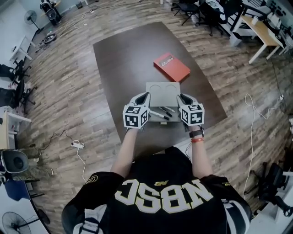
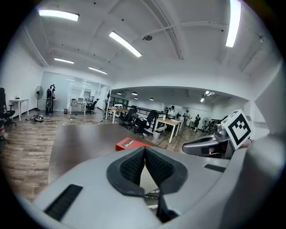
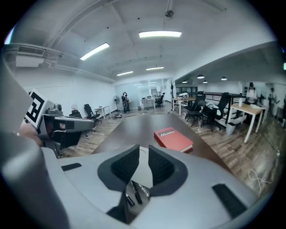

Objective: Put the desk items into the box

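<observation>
A grey box [image 1: 162, 91] with two round recesses lies on the dark table [image 1: 128, 55] in front of me. Several pens [image 1: 162, 113] lie on its near part, between my two grippers; they also show below the jaws in the right gripper view [image 3: 136, 193]. A red book [image 1: 171, 66] lies flat beyond the box, and it appears again in the right gripper view [image 3: 173, 138]. My left gripper [image 1: 143, 95] hovers at the box's left edge, jaws shut and empty [image 2: 144, 150]. My right gripper [image 1: 182, 96] is at the box's right edge, with a narrow gap between its jaws [image 3: 144, 150] and nothing in it.
The table stands on a wooden floor. Desks and office chairs [image 1: 201, 11] stand at the far right, and a white desk [image 1: 261, 32] beside them. A cable and power strip [image 1: 77, 145] lie on the floor to my left.
</observation>
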`<state>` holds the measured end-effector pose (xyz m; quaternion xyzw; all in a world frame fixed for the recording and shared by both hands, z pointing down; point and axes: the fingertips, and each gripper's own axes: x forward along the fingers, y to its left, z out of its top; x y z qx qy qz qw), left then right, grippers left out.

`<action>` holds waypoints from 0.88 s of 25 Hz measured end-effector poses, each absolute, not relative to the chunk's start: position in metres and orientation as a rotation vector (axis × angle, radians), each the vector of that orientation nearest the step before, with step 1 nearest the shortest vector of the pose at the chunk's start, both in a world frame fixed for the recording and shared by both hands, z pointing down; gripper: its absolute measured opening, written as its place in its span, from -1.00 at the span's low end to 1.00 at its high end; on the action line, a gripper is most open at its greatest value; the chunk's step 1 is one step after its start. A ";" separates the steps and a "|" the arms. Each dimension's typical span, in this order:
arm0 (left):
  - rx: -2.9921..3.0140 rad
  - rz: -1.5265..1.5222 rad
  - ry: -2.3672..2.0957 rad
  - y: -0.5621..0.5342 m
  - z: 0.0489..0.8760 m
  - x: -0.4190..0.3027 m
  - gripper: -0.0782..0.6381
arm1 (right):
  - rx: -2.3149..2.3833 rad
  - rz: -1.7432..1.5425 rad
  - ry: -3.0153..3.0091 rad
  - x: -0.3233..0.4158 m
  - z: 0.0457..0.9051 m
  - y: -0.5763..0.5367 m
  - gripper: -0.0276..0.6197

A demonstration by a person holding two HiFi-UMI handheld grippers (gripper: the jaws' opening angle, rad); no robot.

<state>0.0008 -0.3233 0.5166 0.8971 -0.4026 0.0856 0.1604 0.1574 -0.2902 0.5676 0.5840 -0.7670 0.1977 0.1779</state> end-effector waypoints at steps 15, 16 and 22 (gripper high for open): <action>2.710 0.119 -1.257 -0.313 0.465 0.002 -0.74 | 1.967 0.364 -2.169 0.164 0.490 -0.273 -0.89; 2.717 0.113 -1.255 -0.312 0.464 0.002 -0.74 | 1.974 0.363 -2.169 0.164 0.490 -0.272 -0.89; 2.724 0.067 -1.235 -0.310 0.463 0.004 -0.74 | 1.981 0.345 -2.179 0.159 0.489 -0.273 -0.89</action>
